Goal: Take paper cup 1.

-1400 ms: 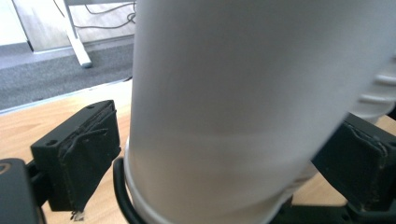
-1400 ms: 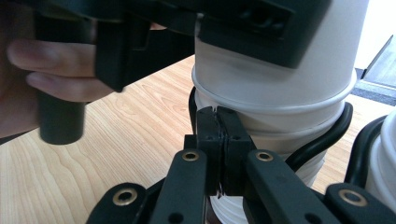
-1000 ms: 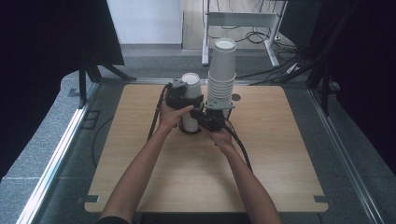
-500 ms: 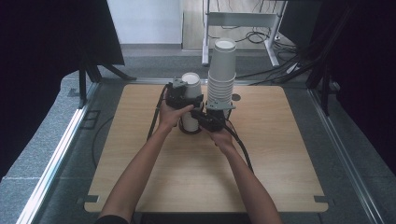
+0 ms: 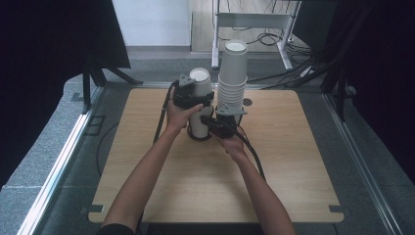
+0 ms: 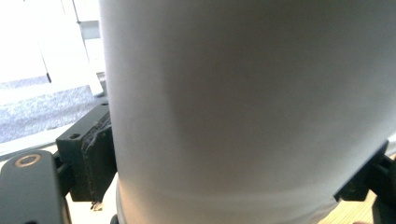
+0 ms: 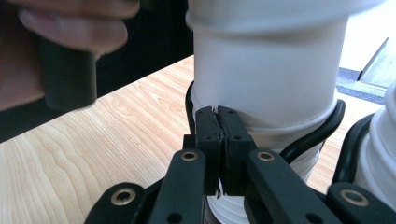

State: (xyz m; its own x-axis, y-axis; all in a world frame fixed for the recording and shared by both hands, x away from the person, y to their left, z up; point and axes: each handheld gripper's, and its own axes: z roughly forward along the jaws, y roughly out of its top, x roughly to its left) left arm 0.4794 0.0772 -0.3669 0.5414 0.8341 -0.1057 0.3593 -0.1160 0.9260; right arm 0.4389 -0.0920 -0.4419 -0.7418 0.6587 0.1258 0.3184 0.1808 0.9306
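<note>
Two stacks of white paper cups stand at the back middle of the wooden table. My left gripper reaches around the upper cup of the shorter stack. Its jaws have just been closing and the pads press on the cup's wall. My right gripper sits low in front of that stack. Its jaws are shut together against the lower cups, with nothing seen between them. The tall stack rises just right of it.
A black ring holder circles the shorter stack's base, and another the tall stack's. Cables trail from both grippers over the table. A metal frame and loose cables lie on the floor behind the table.
</note>
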